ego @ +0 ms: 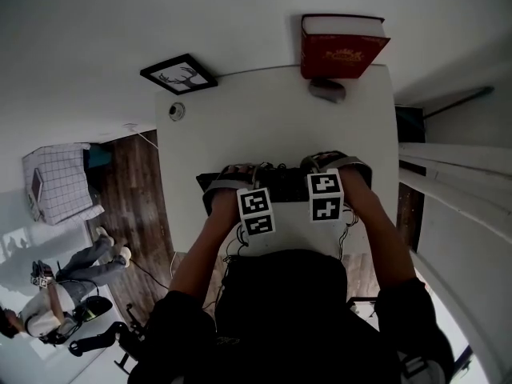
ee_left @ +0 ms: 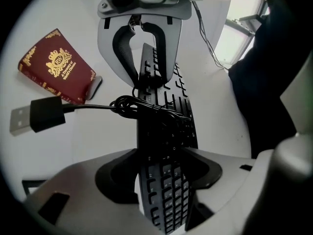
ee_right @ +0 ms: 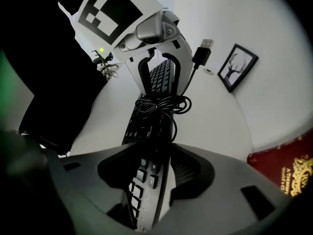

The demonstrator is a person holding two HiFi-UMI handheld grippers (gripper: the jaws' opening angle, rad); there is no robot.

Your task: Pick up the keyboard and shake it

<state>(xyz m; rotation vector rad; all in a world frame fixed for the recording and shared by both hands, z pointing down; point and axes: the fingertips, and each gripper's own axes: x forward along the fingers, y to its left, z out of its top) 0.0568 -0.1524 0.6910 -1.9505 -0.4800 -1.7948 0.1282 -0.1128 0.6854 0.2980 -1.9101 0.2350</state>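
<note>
- Left claw: clenched on one end of the keyboard, which runs edge-on between my jaws with its keys facing sideways.
- Right claw: clenched on the opposite end. The same board passes between these jaws, and my other claw is visible at its far end.
- Keyboard: spans from claw to claw along the near edge of the desk, turned onto its long edge. I cannot tell whether it touches the desk.
- Cable: black, bunched in a loose coil around the middle of the board. Its USB plug sticks out to one side.
- Red book: stands at the far edge of the desk, towards the right corner.
- Framed deer picture: lies at the far left corner.
</note>
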